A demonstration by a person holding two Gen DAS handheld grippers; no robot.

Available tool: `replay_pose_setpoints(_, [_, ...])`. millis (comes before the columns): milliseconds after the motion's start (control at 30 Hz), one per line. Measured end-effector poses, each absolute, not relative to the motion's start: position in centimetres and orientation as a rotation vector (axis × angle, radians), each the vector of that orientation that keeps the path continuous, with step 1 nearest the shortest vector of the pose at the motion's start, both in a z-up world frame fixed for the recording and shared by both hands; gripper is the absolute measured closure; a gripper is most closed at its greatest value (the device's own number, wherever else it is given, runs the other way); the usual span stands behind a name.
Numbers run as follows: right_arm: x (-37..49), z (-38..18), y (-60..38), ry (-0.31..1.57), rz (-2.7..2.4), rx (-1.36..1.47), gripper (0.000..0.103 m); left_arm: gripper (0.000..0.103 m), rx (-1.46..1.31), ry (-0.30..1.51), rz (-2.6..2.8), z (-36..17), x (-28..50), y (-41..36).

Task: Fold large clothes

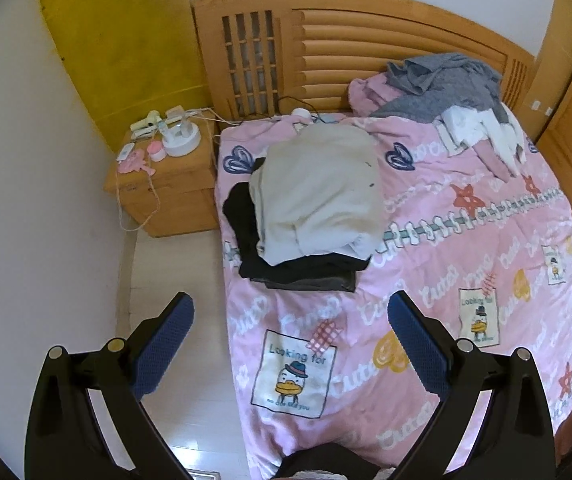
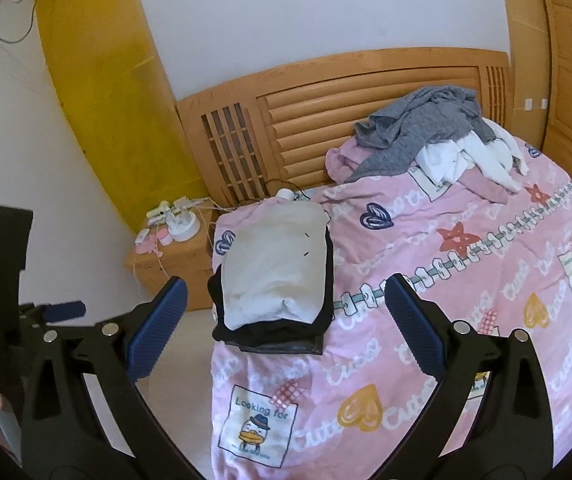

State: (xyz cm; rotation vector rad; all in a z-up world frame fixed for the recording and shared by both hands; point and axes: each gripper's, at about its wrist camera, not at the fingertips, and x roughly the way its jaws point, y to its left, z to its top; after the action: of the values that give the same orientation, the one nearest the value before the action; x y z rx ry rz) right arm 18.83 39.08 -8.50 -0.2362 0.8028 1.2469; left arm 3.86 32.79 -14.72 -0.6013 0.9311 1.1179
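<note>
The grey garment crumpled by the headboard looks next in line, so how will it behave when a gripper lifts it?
The grey garment lies in loose folds, so it is probably floppy and will drape. It overlaps the white clothes, so it may drag them along. Both grippers, left and right, are open and empty.

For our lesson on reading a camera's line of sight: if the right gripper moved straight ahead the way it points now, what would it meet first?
Most likely the stack of folded clothes, which sits between the open fingers of the right gripper on the pink bedspread. Nothing shows in between, though depth is hard to judge in this view.
</note>
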Motion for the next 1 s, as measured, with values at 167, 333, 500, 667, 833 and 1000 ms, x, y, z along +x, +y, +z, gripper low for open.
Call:
replay_pose_setpoints(167, [18.8, -9.1, 39.4, 0.809, 1.236, -0.262, 0.007, 0.008, -0.591, 0.952, 1.114, -14.9, 3.9, 33.0])
replay_pose_setpoints(333, [19.0, -9.4, 39.3, 0.817, 1.223, -0.250, 0.007, 0.008, -0.595, 0.963, 1.103, -15.0, 4.2, 32.9])
replay_pose_setpoints(500, [18.9, -9.9, 39.5, 0.821, 1.207, -0.284, 0.007, 0.008, -0.595, 0.960, 1.100, -14.8, 4.2, 32.9])
replay_pose_setpoints(667, [19.0, -10.0, 39.7, 0.826, 1.199, -0.284, 0.007, 0.008, -0.596, 0.960, 1.101, -14.8, 4.5, 33.0])
replay_pose_setpoints(833, [19.3, -10.2, 39.5, 0.841, 1.185, -0.274, 0.007, 0.008, -0.589, 0.959, 1.099, -14.6, 4.7, 32.8])
replay_pose_setpoints(1000, [19.6, -10.2, 39.3, 0.854, 1.172, -0.272, 0.007, 0.008, -0.593, 0.960, 1.100, -14.3, 4.7, 32.8])
